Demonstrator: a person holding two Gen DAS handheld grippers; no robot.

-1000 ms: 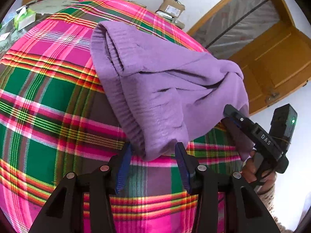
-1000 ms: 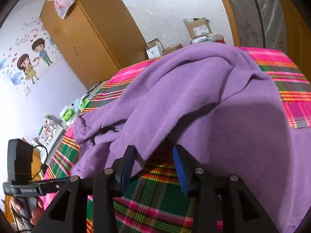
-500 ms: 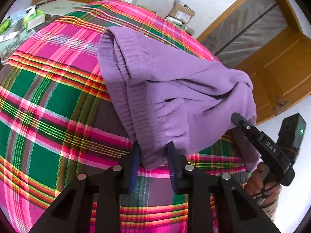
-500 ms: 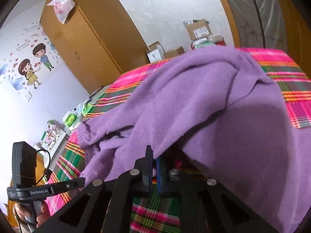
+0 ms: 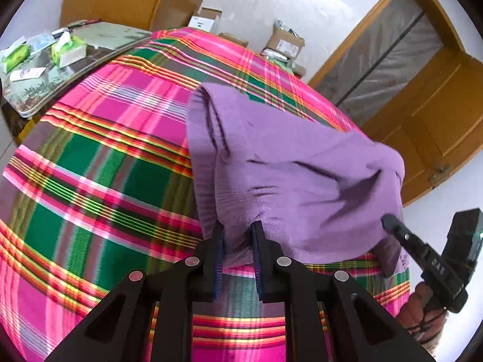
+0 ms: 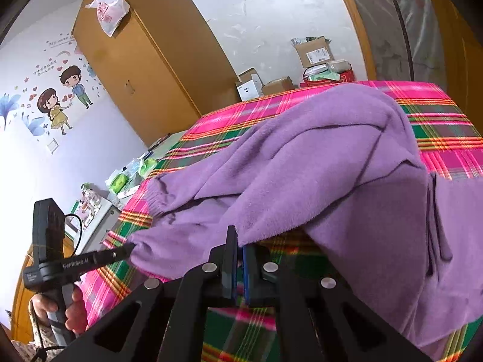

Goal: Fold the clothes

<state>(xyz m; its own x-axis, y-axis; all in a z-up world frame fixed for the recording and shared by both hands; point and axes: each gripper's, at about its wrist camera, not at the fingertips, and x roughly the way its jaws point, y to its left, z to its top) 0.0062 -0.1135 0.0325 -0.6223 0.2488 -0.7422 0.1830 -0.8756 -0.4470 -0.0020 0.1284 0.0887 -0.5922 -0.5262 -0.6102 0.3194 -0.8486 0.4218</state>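
We are looking along the left gripper (image 5: pixel 238 241), whose jaws have just been closing and are now pinching the near hem of the purple garment (image 5: pixel 286 175) between the blue pads (image 5: pixel 219 253). The right gripper (image 6: pixel 238 256) is clenched tight on another part of that same near edge, with a thin lip of cloth caught between its fingers (image 6: pixel 231 259). In the left wrist view the right gripper (image 5: pixel 392 226) is showing at the right side, its tip buried in the garment's right corner, with a hand (image 5: pixel 419 310) wrapped around its handle; in the right wrist view the left gripper (image 6: pixel 129 249) is meeting the cloth at the left, also held by a hand (image 6: pixel 68 310).

The garment is lying on the plaid cloth (image 5: pixel 99 181) (pink, green and orange stripes), bunched and creased, with its near edge lifting off the surface between the two grips and its far part still resting down. A ribbed cuff (image 6: pixel 154 196) is sitting at the left. To the left of the garment we are seeing a wide bare stretch of plaid; the far strip is also uncovered up to the cloth's far edge. Beyond that edge, cardboard boxes (image 6: pixel 315 52) are standing against the wall, and a cluttered side table (image 5: pixel 60 63) is sitting just beside the far left edge. A wooden door (image 5: pixel 437 120) is standing at the far right.
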